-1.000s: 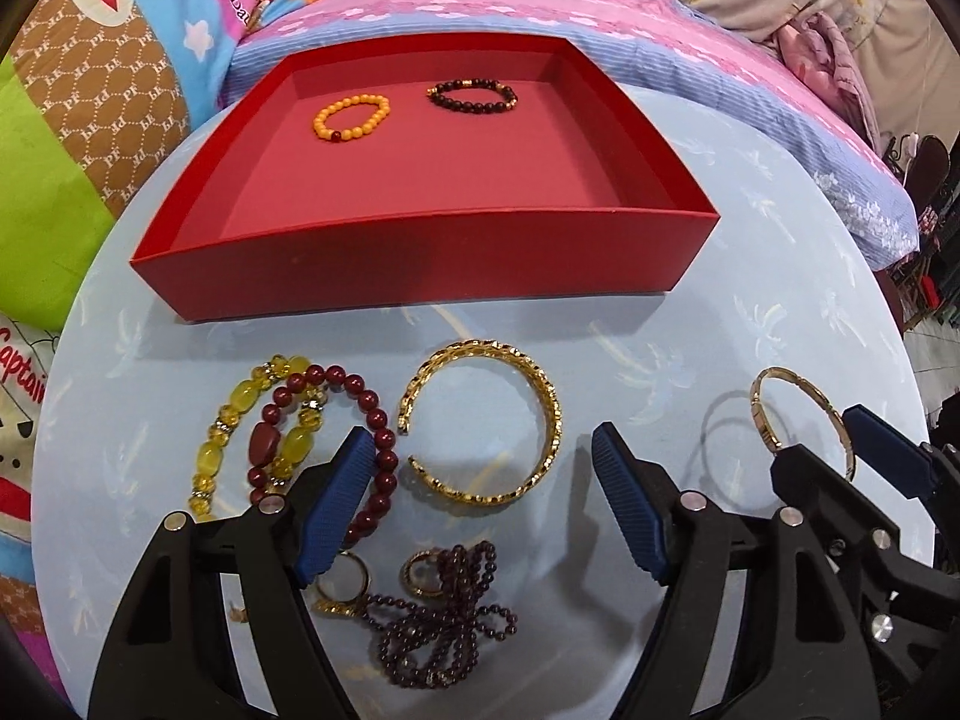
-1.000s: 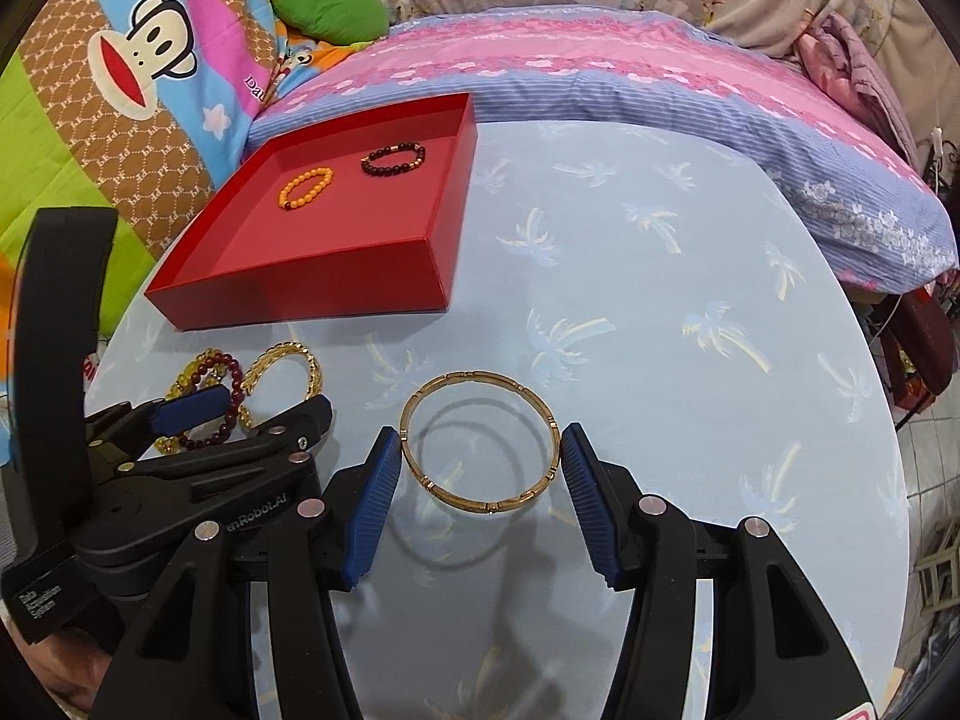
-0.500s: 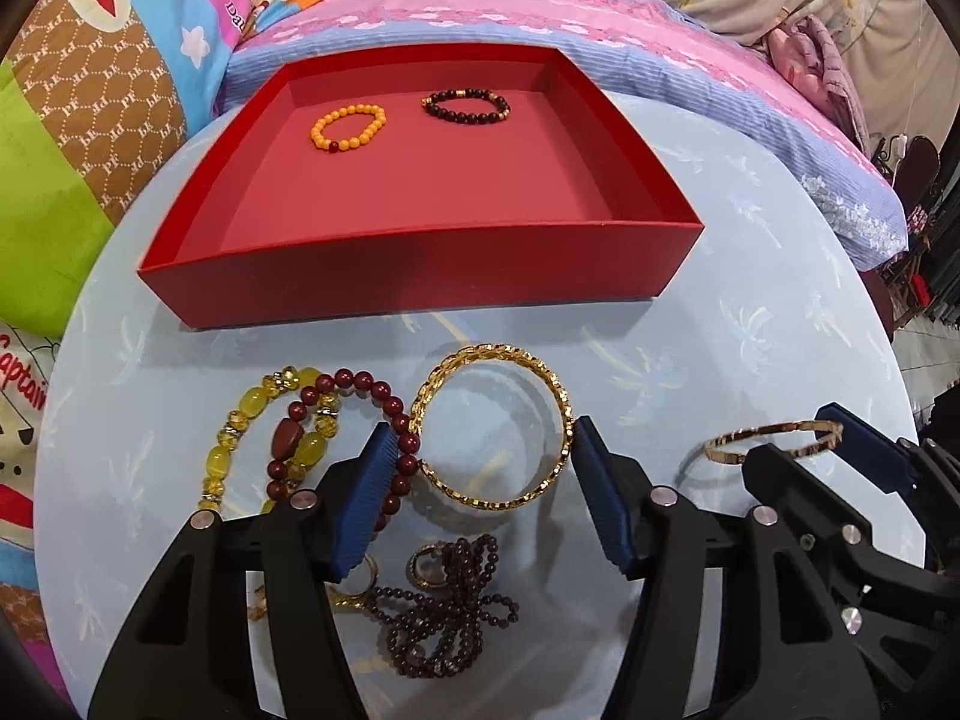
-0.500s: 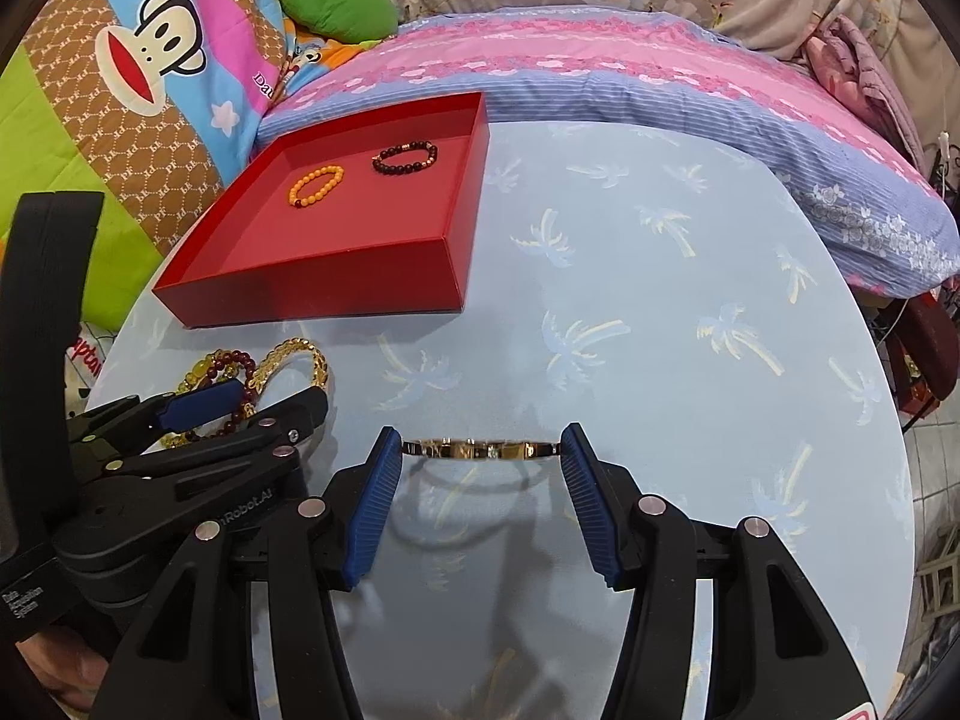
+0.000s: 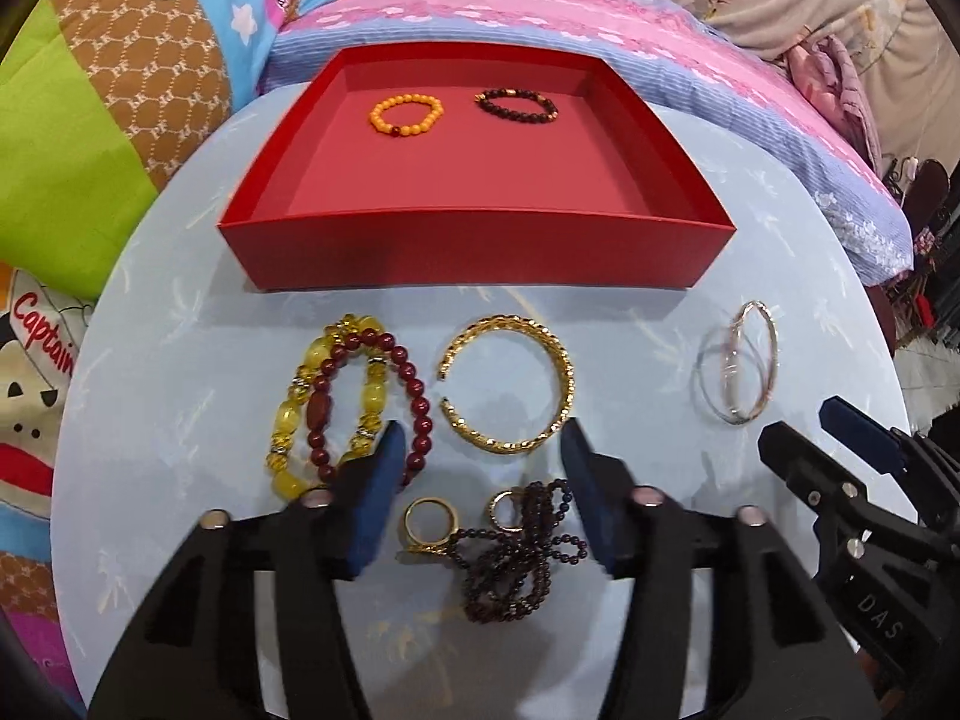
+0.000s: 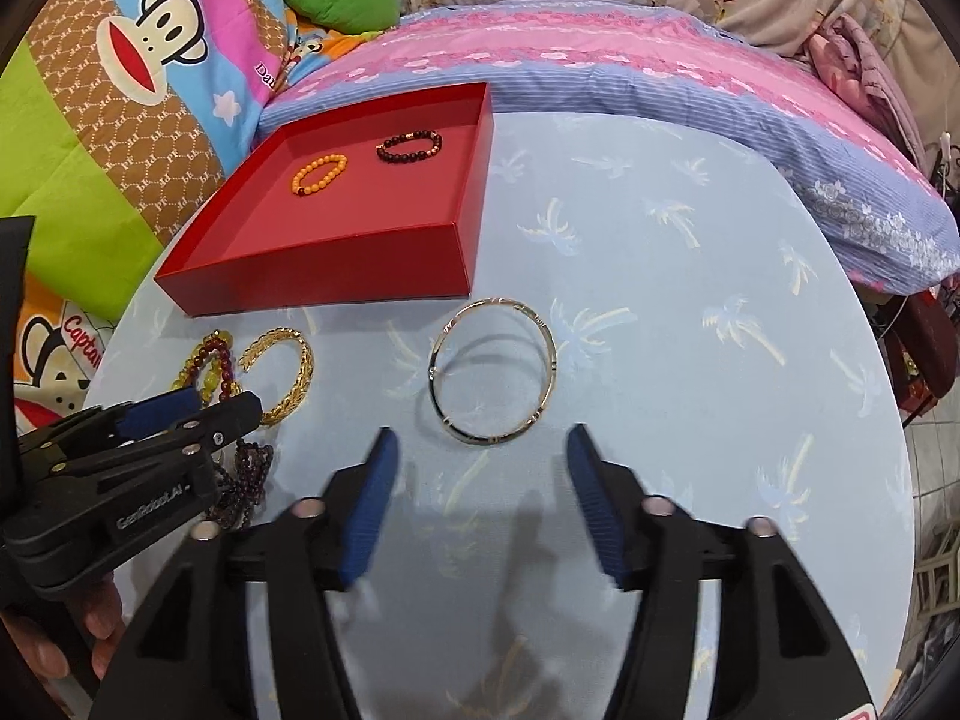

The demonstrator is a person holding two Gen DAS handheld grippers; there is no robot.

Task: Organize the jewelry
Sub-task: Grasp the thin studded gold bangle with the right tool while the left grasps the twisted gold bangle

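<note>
My right gripper (image 6: 477, 495) stands parted with nothing between its blue pads (image 6: 372, 504); its jaws have just been opening, and the thin gold bangle (image 6: 493, 369) lies flat on the pale blue table (image 6: 690, 360) just ahead of the tips, at twelve o'clock, clear of both. At eleven o'clock from there sits the red tray (image 6: 324, 276), holding an orange bead bracelet (image 6: 319, 173) and a dark bead bracelet (image 6: 410, 146) side by side near its far wall.

My left gripper (image 5: 480, 495) is also open, its jaws having just widened, gripping nothing. The open gold cuff (image 5: 510, 384) lies just beyond its tips at twelve o'clock, apart from the pads. At ten o'clock the yellow bead bracelet (image 5: 294, 414) and red bead bracelet (image 5: 414, 396) overlap, the red one running under the left pad's tip. Between the fingers, nearer me, lie two gold rings (image 5: 429, 522) and a bunched dark bead string (image 5: 516, 564). At two o'clock I see the thin bangle again, blurred.
</note>
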